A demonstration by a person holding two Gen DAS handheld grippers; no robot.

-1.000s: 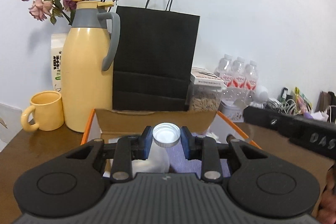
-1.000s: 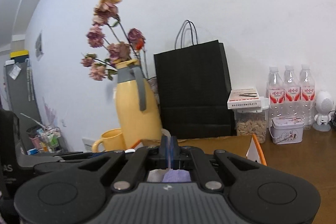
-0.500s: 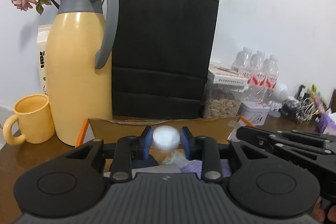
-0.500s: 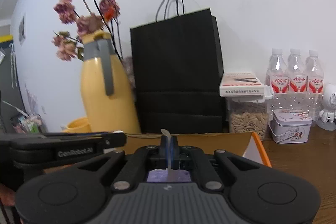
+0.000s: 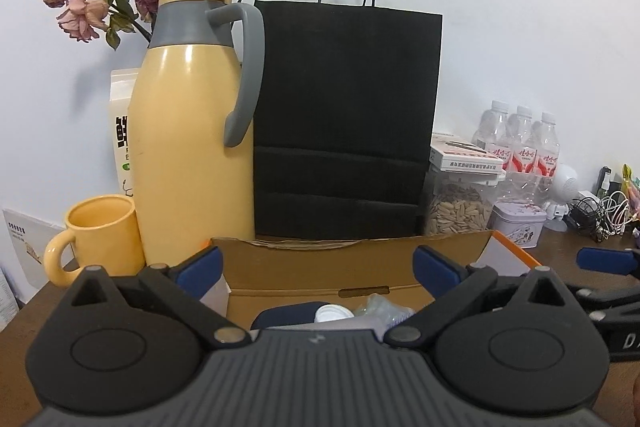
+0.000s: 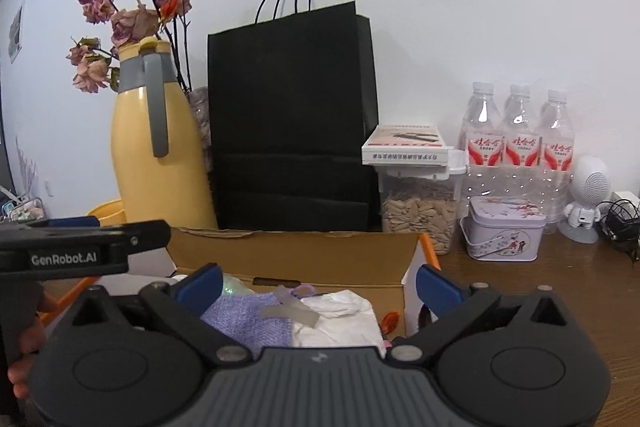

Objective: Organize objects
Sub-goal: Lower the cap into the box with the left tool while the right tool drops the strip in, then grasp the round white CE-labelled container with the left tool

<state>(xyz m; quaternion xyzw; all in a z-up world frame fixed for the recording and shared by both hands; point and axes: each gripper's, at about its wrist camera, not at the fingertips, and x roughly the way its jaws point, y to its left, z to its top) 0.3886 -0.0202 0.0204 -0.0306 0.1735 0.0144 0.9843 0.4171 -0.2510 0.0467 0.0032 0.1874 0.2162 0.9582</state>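
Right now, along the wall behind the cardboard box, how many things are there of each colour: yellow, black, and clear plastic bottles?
Yellow: 2, the thermos jug and the mug.
Black: 1, the paper bag.
Clear plastic bottles: 3, the water bottles, standing side by side.
Total: 6
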